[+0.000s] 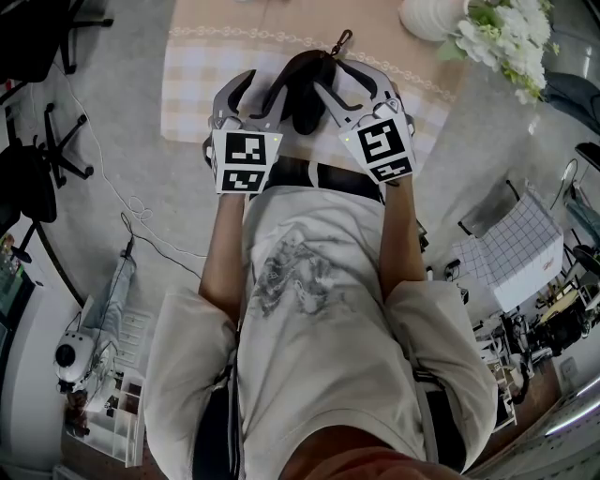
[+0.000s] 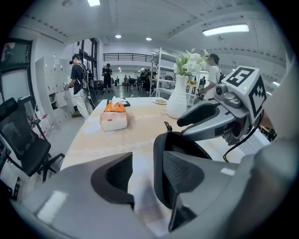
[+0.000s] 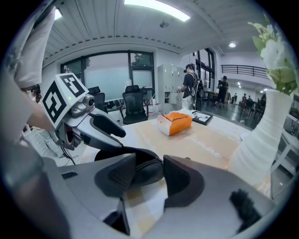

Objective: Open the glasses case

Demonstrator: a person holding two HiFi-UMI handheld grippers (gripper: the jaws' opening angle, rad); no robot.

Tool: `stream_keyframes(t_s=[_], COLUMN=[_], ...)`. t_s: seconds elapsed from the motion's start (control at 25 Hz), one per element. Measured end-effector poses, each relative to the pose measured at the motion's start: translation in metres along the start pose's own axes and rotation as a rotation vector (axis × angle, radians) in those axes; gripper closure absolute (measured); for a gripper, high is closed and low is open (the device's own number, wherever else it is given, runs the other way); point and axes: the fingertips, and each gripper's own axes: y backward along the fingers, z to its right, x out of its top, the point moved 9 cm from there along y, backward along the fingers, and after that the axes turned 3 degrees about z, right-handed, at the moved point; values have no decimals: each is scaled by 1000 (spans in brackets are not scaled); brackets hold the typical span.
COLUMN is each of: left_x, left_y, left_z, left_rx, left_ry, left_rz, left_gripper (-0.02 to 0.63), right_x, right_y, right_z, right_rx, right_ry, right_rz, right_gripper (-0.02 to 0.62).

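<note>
A: Two grippers on one job, so where is the glasses case?

B: At the table's near edge, right in front of the person and between both tools. It is black and rounded. Its long axis seems to run away from the body, with the metal clip at the far end.

A: And the right gripper?

B: Narrow. Its pads sit against either side of the case's end, and I read that as a hold that steadies the case.

A: The left gripper?

B: Moderately wide. The case's curved wall stands between its jaws, up against the pad nearer the other tool. The outer pad is clear of it, with checked tablecloth showing in the gap, so nothing is pinched there.

A: Which way must the left one go?

B: My guess is inward, toward the case, since the wall is already at one pad. Whether the seam is parted I cannot tell.

A: Room to move?

B: Tight toward the person, because the table edge lies just beneath the grippers. Beyond the case the cloth is bare. The tissue box and the vase stand well apart.
</note>
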Motion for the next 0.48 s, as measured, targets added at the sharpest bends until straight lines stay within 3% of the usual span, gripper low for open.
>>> stream_keyframes(t_s=[0.48], left_x=[-1], left_y=[0], left_z=[-4], left_rx=[0], left_ry=[15], left_rz=[5], left_gripper=[391], right_x=[-1], right_y=[-1], right_z=[-2], right_rx=[7], right_ry=[-2], right_rz=[13], right_gripper=[408])
